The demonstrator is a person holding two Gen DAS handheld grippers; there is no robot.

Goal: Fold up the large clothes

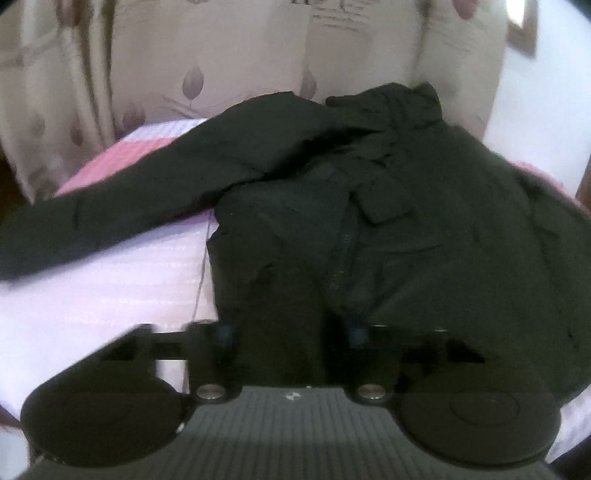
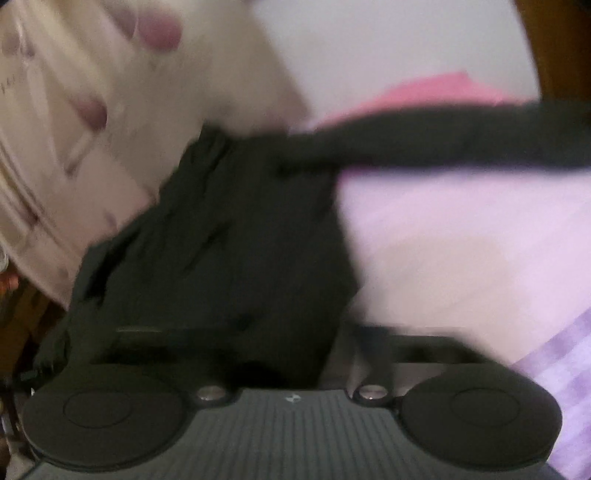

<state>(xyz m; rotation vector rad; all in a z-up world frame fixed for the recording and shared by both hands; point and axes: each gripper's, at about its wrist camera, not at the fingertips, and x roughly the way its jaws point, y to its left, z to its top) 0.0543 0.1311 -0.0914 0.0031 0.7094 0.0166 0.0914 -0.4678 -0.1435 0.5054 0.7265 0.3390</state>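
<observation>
A dark jacket (image 1: pixel 369 206) lies front-up on a bed with a pink and lilac striped cover (image 1: pixel 110 295). One sleeve (image 1: pixel 110 221) stretches out to the left. My left gripper (image 1: pixel 291 343) sits at the jacket's near hem, and dark cloth fills the narrow gap between its fingers. The right wrist view is blurred. In it the jacket (image 2: pixel 221 240) runs up to the left, and its other sleeve (image 2: pixel 443 140) reaches right across the cover (image 2: pixel 461 240). My right gripper (image 2: pixel 284 354) is at the hem's right corner, its jaws close together with cloth between them.
A cream curtain with a leaf pattern (image 1: pixel 221 48) hangs right behind the bed and also shows at the left of the right wrist view as the curtain (image 2: pixel 74 110). A white wall (image 1: pixel 535 110) and a wooden frame (image 1: pixel 522 29) stand at the far right.
</observation>
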